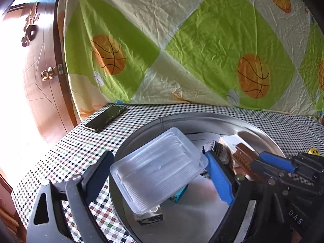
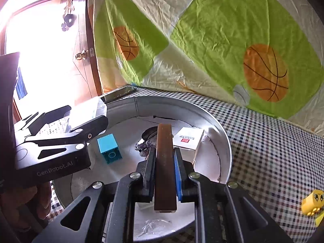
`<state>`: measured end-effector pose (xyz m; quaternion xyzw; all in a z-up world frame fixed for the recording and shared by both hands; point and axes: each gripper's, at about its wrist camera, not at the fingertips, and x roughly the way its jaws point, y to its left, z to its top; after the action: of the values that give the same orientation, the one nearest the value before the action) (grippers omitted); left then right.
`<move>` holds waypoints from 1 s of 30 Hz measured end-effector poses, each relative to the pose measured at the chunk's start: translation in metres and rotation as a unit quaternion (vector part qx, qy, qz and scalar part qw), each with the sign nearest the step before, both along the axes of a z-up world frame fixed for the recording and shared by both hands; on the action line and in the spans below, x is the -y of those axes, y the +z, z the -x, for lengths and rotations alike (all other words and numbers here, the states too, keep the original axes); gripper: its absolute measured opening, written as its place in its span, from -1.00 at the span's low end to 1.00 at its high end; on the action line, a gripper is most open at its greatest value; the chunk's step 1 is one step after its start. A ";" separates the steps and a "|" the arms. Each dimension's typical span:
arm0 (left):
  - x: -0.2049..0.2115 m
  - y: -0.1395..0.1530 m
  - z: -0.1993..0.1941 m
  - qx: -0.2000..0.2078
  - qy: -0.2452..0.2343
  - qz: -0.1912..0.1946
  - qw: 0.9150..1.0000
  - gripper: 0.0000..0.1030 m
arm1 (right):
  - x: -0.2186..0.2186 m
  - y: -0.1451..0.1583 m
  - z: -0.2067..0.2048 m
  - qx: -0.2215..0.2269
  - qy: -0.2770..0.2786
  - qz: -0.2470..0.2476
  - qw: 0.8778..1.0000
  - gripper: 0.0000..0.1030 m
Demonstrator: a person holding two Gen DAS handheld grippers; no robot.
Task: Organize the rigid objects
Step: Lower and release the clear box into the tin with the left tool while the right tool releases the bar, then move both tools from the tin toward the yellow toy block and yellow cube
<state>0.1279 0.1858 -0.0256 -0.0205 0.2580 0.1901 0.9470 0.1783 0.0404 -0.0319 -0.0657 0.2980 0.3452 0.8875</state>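
Right tool [image 2: 165,160] clamps brown bar [image 2: 165,162]; left tool [image 1: 158,174] grips clear box [image 1: 160,168].

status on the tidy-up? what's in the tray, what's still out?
Done: teal block, white box and a dark lump already lie in the metal tray. In hand: right gripper clamps a brown bar; left gripper holds a clear plastic container over the tray. Left: yellow toy and phone on the checked cloth.
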 end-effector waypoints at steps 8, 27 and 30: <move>0.008 0.008 0.008 0.011 0.006 -0.005 1.000 0.99 | 0.017 0.014 0.016 0.022 0.000 -0.025 0.999 0.27; 0.178 0.014 -0.033 -0.017 -0.179 0.017 0.984 0.99 | 0.261 -0.001 -0.005 0.061 -0.260 0.034 0.963 0.29; 0.209 0.006 -0.053 -0.039 -0.206 0.023 0.978 0.99 | 0.290 -0.011 -0.019 0.030 -0.289 0.030 0.956 0.29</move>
<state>0.1806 -0.0236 -0.0197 0.0188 0.2975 -0.0140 0.9544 0.1975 -0.2497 -0.0428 -0.0137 0.2876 0.0628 0.9556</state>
